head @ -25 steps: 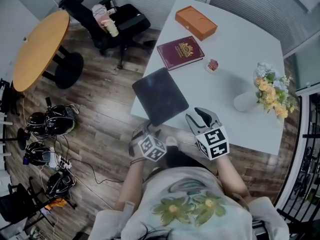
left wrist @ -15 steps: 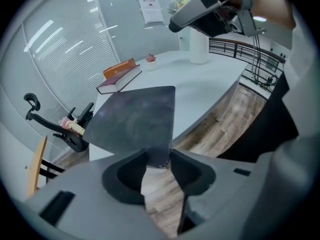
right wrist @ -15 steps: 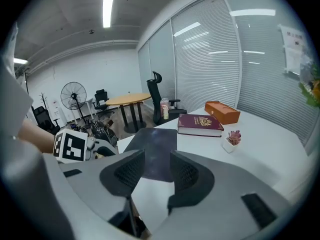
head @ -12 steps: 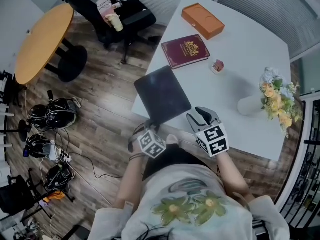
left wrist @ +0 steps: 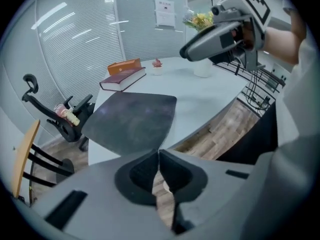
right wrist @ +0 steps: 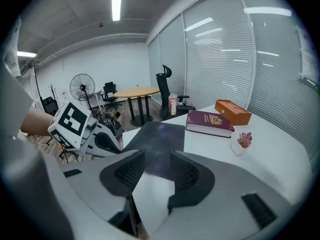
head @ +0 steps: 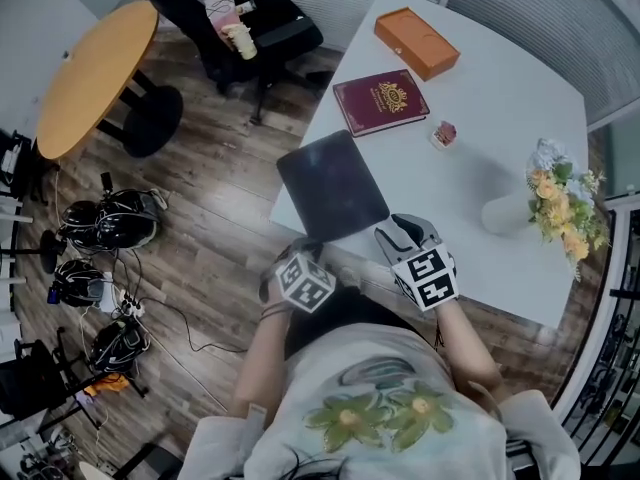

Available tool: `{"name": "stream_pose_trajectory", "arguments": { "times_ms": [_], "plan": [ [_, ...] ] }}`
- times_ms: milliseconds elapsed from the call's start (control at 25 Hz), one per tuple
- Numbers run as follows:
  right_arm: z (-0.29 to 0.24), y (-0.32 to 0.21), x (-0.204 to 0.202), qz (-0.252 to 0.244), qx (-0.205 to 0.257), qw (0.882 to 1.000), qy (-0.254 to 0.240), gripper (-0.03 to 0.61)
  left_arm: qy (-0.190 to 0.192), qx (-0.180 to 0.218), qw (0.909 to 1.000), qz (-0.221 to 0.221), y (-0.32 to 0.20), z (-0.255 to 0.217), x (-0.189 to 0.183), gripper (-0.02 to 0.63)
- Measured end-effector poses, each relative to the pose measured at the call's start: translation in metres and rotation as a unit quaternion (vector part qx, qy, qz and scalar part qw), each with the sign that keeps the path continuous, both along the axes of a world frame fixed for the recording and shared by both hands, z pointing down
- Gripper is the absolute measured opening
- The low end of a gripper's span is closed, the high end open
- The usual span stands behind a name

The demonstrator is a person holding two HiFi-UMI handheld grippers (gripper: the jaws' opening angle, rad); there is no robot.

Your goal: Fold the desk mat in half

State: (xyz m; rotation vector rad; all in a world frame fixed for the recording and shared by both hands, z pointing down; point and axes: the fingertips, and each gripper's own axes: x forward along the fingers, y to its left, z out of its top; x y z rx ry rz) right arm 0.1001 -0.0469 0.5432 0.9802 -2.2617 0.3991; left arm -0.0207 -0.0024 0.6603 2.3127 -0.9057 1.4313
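Note:
The dark desk mat (head: 333, 185) lies flat on the white table (head: 490, 88), and its left part overhangs the table's edge. My left gripper (head: 302, 250) is at the mat's near corner; in the left gripper view the mat (left wrist: 132, 119) narrows to a point between the jaws of the left gripper (left wrist: 159, 152), which are pressed together on that corner. My right gripper (head: 402, 227) hovers over the table's front edge, right of the mat, and its jaws stand apart. In the right gripper view nothing but table and the mat (right wrist: 160, 136) beyond shows between the fingers of the right gripper (right wrist: 156, 157).
Behind the mat lie a maroon book (head: 381, 103), an orange box (head: 417, 42) and a small pink potted plant (head: 445, 134). A white vase of flowers (head: 553, 200) stands at the right. On the floor to the left are an office chair (head: 240, 28), a round wooden table (head: 95, 73) and cables.
My left gripper has edged up to the mat's near corner. The right gripper has barely moved. The head view has shifted slightly.

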Motion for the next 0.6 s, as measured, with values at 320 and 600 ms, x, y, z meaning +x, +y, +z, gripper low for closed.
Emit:
{"name": "stream_pose_trajectory", "arguments": {
  "times_ms": [320,600],
  "plan": [
    [0.014,0.003,-0.004,-0.031,-0.01,0.999,0.028,0.167,0.03,-0.011,0.9988,-0.037,-0.007,-0.018,-0.005,0.014],
    [0.039,-0.001,0.001,-0.061,-0.023,0.994,0.083,0.172,0.059,-0.011,0.9959,-0.068,-0.018,-0.037,-0.011,0.014]
  ]
}}
